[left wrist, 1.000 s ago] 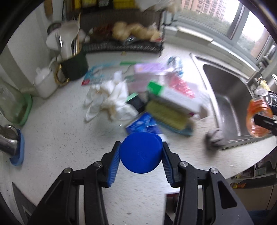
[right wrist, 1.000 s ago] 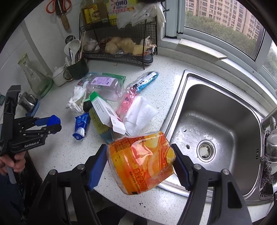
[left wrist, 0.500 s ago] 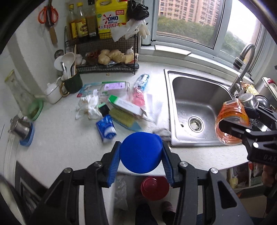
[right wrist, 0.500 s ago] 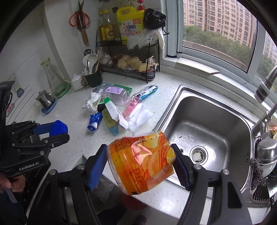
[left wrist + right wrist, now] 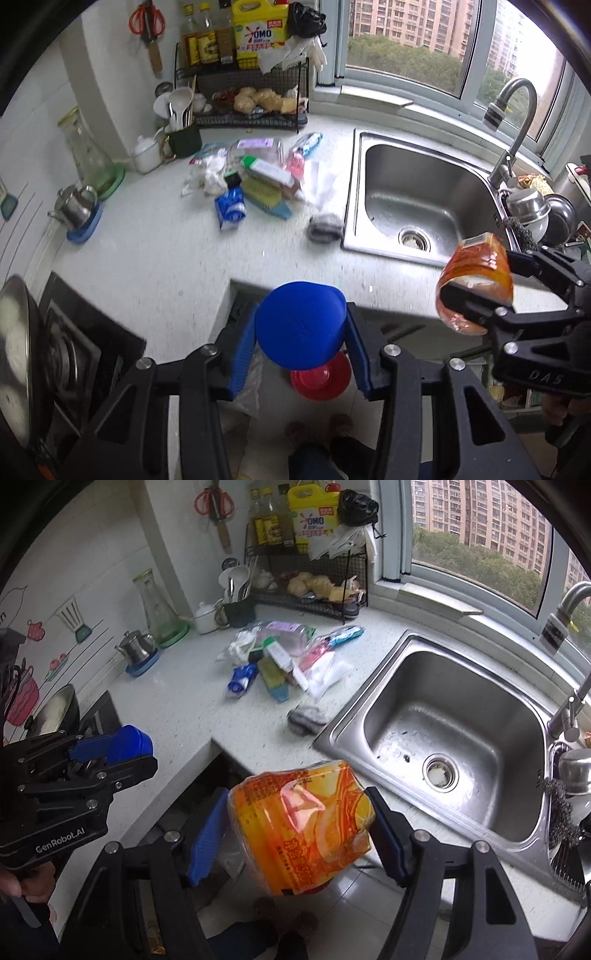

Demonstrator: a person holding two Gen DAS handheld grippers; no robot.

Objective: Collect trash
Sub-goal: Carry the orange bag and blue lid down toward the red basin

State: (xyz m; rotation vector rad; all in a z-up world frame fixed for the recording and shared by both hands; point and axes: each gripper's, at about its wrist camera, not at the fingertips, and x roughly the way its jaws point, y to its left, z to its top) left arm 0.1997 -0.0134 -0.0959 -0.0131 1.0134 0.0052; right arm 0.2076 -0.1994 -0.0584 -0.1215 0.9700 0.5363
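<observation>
Speckled white stone countertop (image 5: 159,258), bearing a heap of mixed packets and wrappers (image 5: 258,177) left of the stainless steel sink (image 5: 413,206); red round bin (image 5: 320,380) on the floor below the counter edge; right gripper (image 5: 295,834), jaws pinching a crumpled orange plastic jar (image 5: 299,823) off the counter; left gripper (image 5: 301,332), jaws pinching a blue round plastic cap (image 5: 301,325) above the bin.

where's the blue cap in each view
Left wrist: the blue cap sits at bottom centre, clamped in the left gripper.
Right wrist: it shows at the far left edge, seen side-on.
Shared landmark: the steel sink, right of the countertop in both.
</observation>
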